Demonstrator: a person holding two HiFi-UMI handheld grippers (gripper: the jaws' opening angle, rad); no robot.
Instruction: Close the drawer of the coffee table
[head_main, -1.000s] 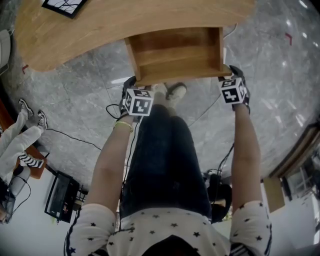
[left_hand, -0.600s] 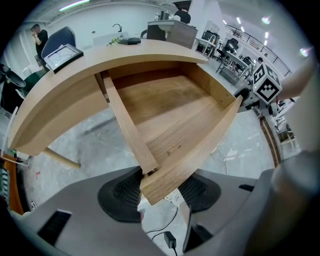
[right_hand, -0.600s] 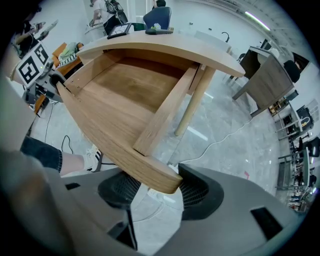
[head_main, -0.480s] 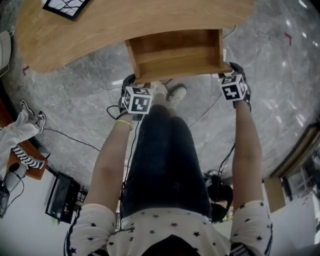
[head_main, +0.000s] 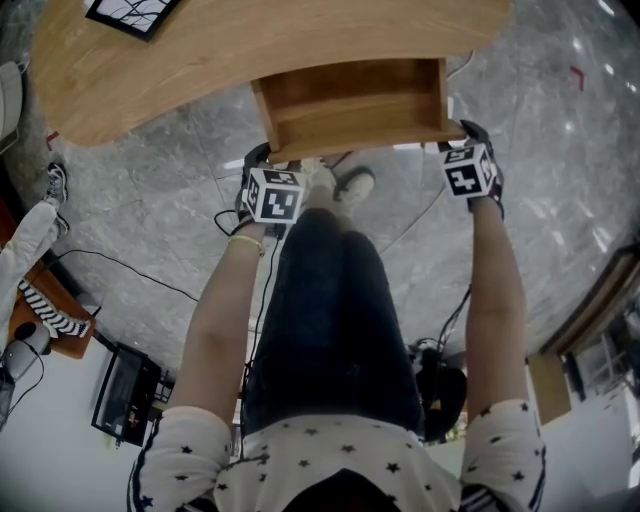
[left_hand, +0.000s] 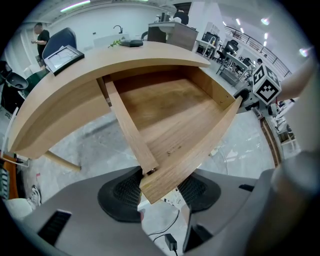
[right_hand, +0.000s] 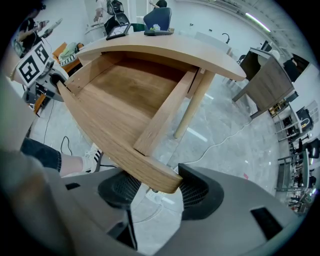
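The left claw (left_hand: 160, 192) stood wide, its pads on either side of the left end of the drawer (left_hand: 170, 112)'s front board and apparently pressing on it. The right claw (right_hand: 160, 192) held the board's other end the same way, with wood filling the gap between its pads. Both pointed steeply down, the board's top edge rising between the jaws. The drawer ran away from the claws, pulled well out from under the table (left_hand: 70, 95). It was open and empty, its bare bottom showing between two side rails.

As a judgement, the drawer was stiff plank wood, not fragile, and probably light while empty. It was smooth-faced, so the pads could slide on it if pressed loosely. Held at both ends of the front, it should travel straight. A push at one end alone could skew it and jam it on its runners. The thin front board was the natural hold, and the claws would need to let go before it met the table's edge.

Beyond the drawer, the curved top carried a framed panel (left_hand: 62, 56) on its far side, and a round leg (right_hand: 192, 107) stood just past the right claw. Under the claws lay a polished grey stone floor (head_main: 560, 200). The person's shoes (head_main: 345, 185) stood between the claws, and a cable (head_main: 150, 275) trailed on the left claw's outer side. Farther out, the room was an open workshop with desks, chairs and other people.
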